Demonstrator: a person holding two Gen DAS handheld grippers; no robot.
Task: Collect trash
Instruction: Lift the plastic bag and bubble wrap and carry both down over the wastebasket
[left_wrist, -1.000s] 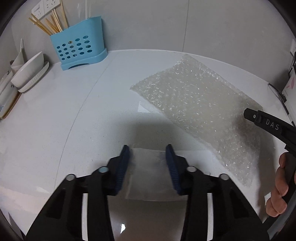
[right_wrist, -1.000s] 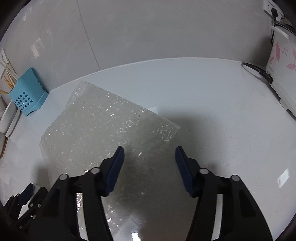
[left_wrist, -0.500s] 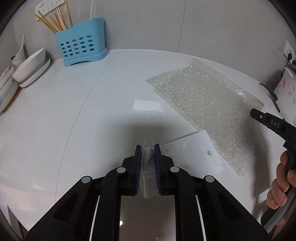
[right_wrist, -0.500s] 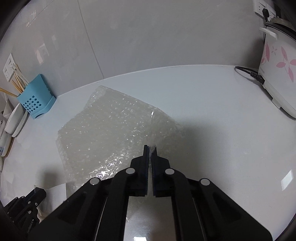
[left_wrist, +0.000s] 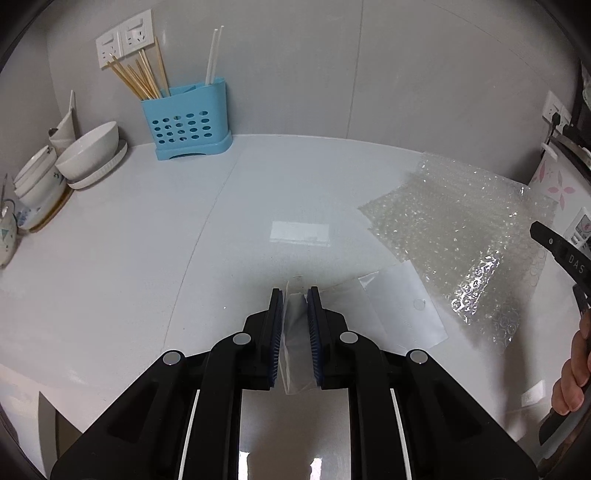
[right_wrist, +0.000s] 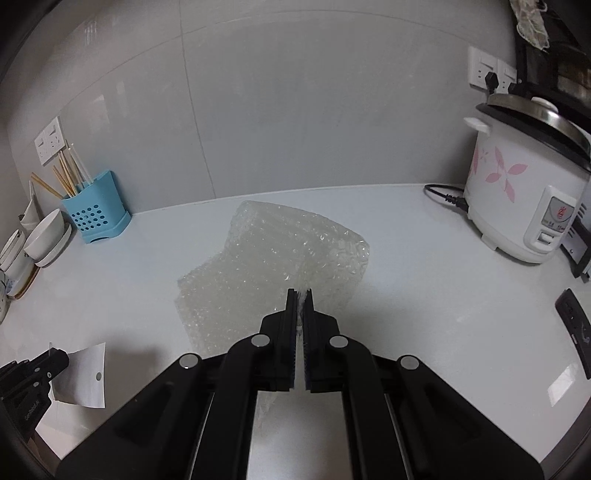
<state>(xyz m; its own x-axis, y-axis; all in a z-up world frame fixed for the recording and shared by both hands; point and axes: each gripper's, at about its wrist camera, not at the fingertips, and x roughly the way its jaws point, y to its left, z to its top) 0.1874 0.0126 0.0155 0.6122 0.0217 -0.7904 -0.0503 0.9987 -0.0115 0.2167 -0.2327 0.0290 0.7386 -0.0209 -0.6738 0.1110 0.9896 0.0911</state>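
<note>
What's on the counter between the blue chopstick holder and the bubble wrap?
Nothing: in the right wrist view, bare counter separates the chopstick holder from the bubble wrap.

L gripper (left_wrist: 295, 295) & R gripper (right_wrist: 300, 295) both clamped, angled downward

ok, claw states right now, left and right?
Left claw: shut on the flat plastic bag.
Right claw: shut on the bubble wrap sheet.
</note>
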